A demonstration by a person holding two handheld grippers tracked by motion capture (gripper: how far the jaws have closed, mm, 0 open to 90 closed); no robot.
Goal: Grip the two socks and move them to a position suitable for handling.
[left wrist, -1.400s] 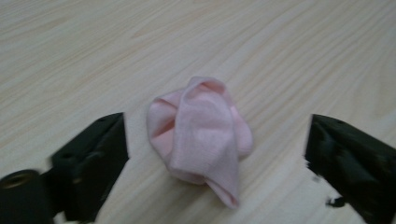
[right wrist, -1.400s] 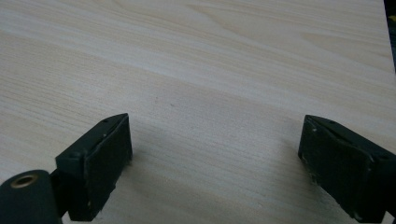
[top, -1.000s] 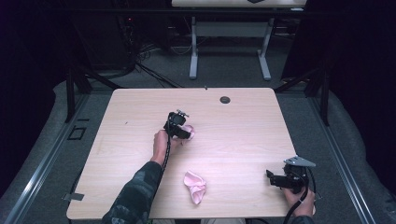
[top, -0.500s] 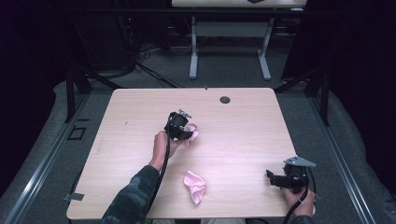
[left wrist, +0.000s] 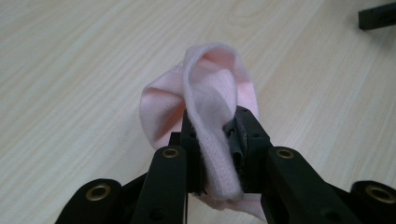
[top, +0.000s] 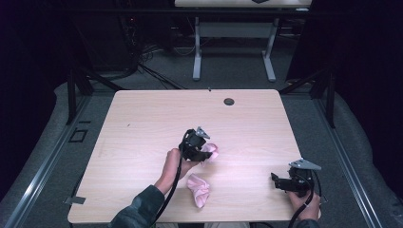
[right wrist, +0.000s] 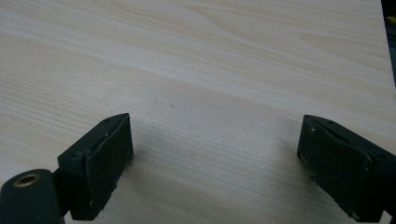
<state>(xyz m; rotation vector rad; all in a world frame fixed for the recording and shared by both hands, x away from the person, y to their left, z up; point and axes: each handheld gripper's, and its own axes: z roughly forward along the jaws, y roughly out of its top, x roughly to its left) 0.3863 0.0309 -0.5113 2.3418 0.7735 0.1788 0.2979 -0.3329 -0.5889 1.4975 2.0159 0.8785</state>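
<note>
My left gripper (top: 204, 152) is near the middle of the wooden table (top: 142, 123), shut on a pink cloth (top: 212, 151). In the left gripper view the cloth (left wrist: 210, 88) arches up in a fold out of the gripper (left wrist: 217, 135), pinched between the black pads, above the tabletop. Its jaws have just been closing on this cloth. A second crumpled pink cloth (top: 198, 189) lies on the table near the front edge, below the left hand. My right gripper (top: 274, 179) rests at the front right, open, jaws pointing left; bare wood shows between them in the right gripper view (right wrist: 215, 158).
A round dark grommet (top: 229, 101) sits near the table's far edge. Behind the table stands another desk frame (top: 233, 47), with cables on the floor. One jaw of the right gripper (left wrist: 377, 16) shows far off in the left gripper view.
My left gripper has moved right and toward the near edge, carrying the pink cloth with it. The right gripper and the second cloth have stayed put.
</note>
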